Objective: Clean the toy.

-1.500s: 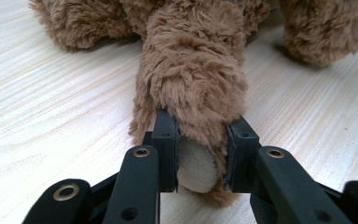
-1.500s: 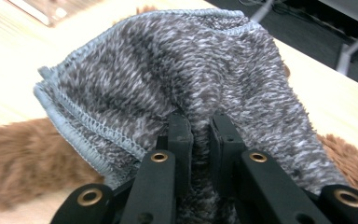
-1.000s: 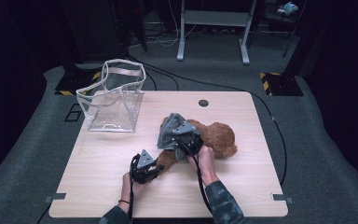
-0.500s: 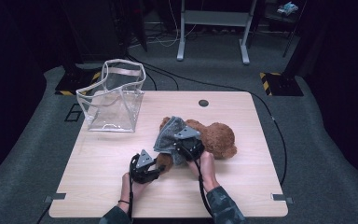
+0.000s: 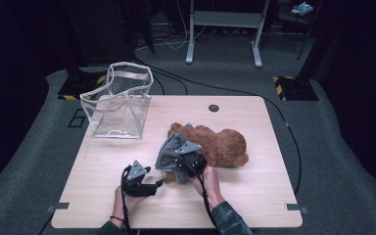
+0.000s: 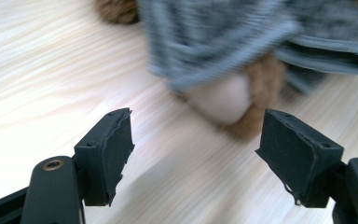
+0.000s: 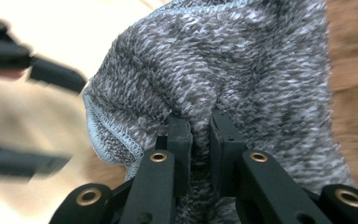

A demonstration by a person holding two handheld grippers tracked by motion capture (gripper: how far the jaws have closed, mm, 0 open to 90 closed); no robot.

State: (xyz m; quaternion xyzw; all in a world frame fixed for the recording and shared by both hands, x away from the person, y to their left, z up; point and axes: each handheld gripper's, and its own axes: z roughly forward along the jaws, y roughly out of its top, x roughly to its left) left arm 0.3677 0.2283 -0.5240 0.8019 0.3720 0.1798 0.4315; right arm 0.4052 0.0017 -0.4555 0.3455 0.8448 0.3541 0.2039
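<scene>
Two hand-held grippers in play, one per hand, both at the near middle of the desk (image 5: 254,196). My right hand-held gripper (image 7: 199,135) has its jaws pressed together on a fold of the grey knit sweater (image 7: 242,79); the fabric bunches up between the pads and hides their tips. From the high view the same right hand-held gripper (image 5: 188,164) sits on the near left part of the grey knit sweater (image 5: 169,152), which is wrapped on the brown teddy bear (image 5: 223,147). Bear lies on its side at mid desk, body running left to right, brown fur exposed on the right, sweater covering the left end. My left hand-held gripper (image 6: 196,149) has its jaws wide apart with nothing between them, just bare wood grain; they have just been opening. Ahead of it in the left gripper view: the ribbed hem of the sweater, blurred, and below it a pale paw pad of the bear (image 6: 223,98) with brown fur around it, close to the pads but not touching them. In the high view the left hand-held gripper (image 5: 149,186) is just left of the sweater's near edge, apart from it, resting low over the desk. Clear plastic bag (image 5: 117,105) stands upright at the far left of the desk, mouth open, well apart from bear and both hands.
</scene>
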